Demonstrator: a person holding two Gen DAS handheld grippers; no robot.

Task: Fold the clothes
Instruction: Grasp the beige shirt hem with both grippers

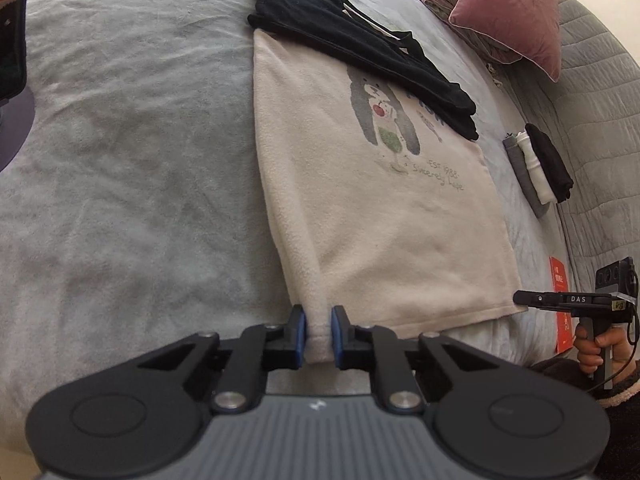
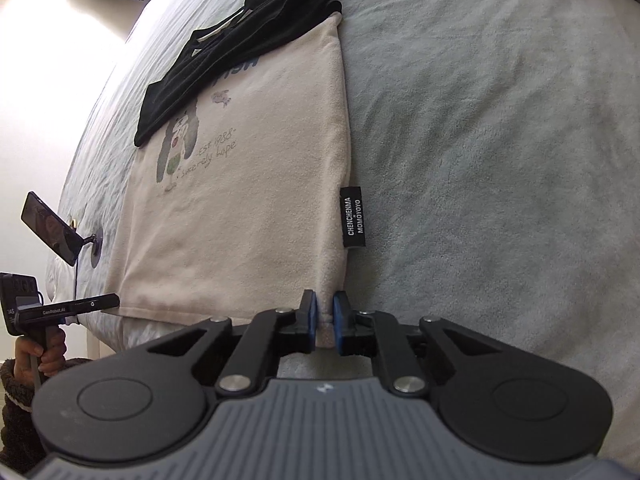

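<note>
Pinching cream sweatshirt [image 1: 360, 208] hem corners, both grippers' fingers [image 1: 298, 332] closed, on grey bedspread [image 1: 120, 160]

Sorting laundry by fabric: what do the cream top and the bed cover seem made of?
Cream top: looks like soft fleece, matte with a fine nubby pile. Bed cover: seemingly plush, velvety grey fabric, with brushed light-and-dark streaks. Fibre content can't be told.

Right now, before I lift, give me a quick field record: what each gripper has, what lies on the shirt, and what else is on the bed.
left gripper: shut on cream sweatshirt, near hem corner
right gripper: shut on the other near hem corner, below the black side label
on the sweatshirt: black garment across its far end
surface: grey bedspread
elsewhere: small folded stack, pink pillow, phone on stand
</note>
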